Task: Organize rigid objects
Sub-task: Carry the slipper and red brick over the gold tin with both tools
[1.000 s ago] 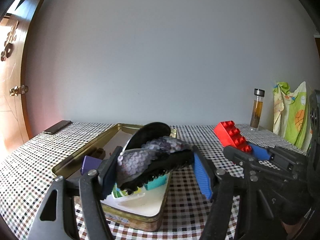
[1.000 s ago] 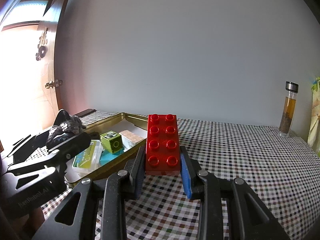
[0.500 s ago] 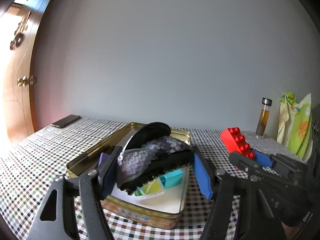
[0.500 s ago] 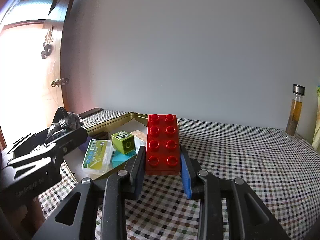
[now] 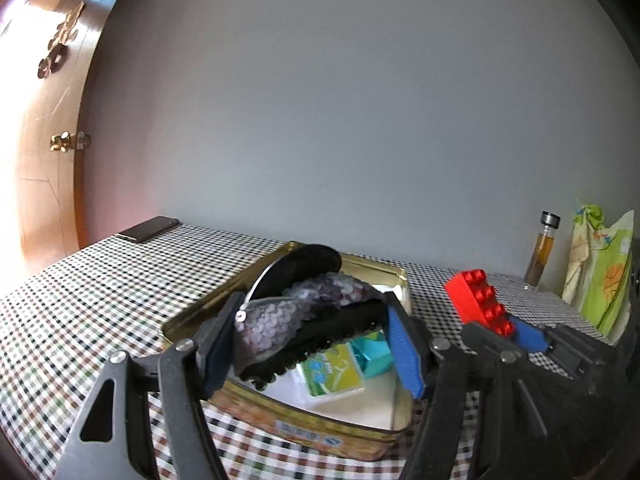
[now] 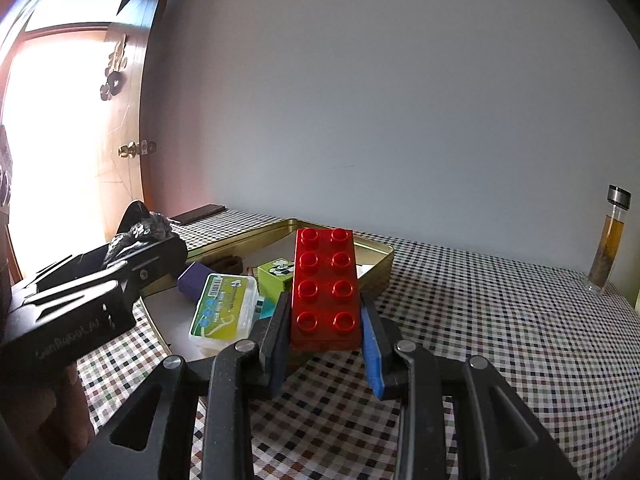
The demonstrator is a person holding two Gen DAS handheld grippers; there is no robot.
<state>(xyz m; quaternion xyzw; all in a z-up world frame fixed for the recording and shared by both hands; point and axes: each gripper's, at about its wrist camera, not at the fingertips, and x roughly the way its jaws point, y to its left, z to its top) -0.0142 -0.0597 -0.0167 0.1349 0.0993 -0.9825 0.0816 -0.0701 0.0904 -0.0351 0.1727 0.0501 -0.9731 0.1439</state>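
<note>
Now a sequinned hair clip (image 5: 308, 320) is gripped by the left gripper (image 5: 316, 344) above the gold tin (image 5: 320, 432); beside the tin, a red brick (image 6: 325, 284) is clamped in the right gripper (image 6: 326, 344).

— What covers the table (image 6: 500, 320)?
— A checked cloth in small squares.
— And what lies on it?
— A gold tin (image 5: 304, 428) near the middle, a dark phone (image 5: 148, 229) at the far left corner, a glass bottle (image 6: 608, 240) and a green-and-yellow bag (image 5: 600, 276) at the far right.
</note>
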